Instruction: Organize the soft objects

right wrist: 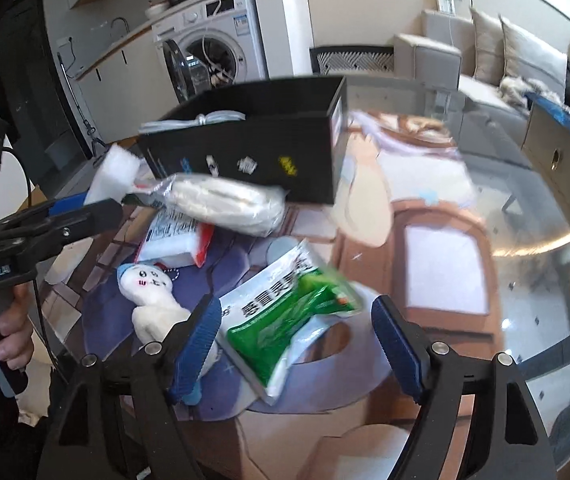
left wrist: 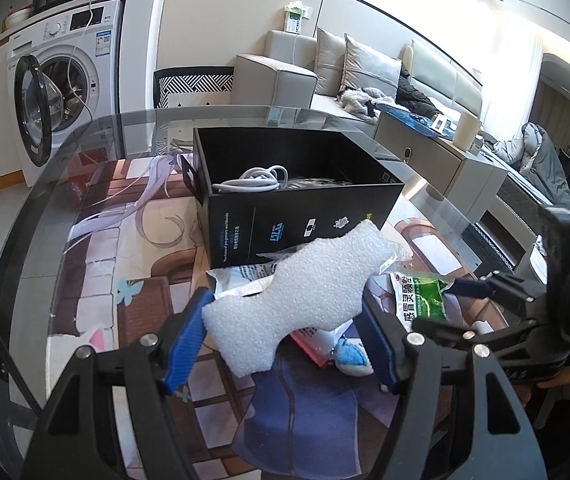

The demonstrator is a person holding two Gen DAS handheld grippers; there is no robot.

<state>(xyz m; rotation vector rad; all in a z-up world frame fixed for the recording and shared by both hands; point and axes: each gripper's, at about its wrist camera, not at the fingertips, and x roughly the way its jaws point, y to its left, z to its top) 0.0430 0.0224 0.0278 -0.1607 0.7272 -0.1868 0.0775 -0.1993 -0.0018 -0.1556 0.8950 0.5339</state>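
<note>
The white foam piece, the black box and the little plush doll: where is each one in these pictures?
Foam piece (left wrist: 297, 296): left wrist view, on its bumpy middle.
Black box (left wrist: 305, 220): left wrist view, on its printed front wall.
Plush doll (right wrist: 147, 280): right wrist view, on its white face.

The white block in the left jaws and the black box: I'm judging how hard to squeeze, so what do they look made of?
White block: apparently soft expanded foam, matte, with a pebbly beaded surface and wavy cut edges. Black box: probably printed cardboard, smooth with slight sheen, thin straight walls.
</note>
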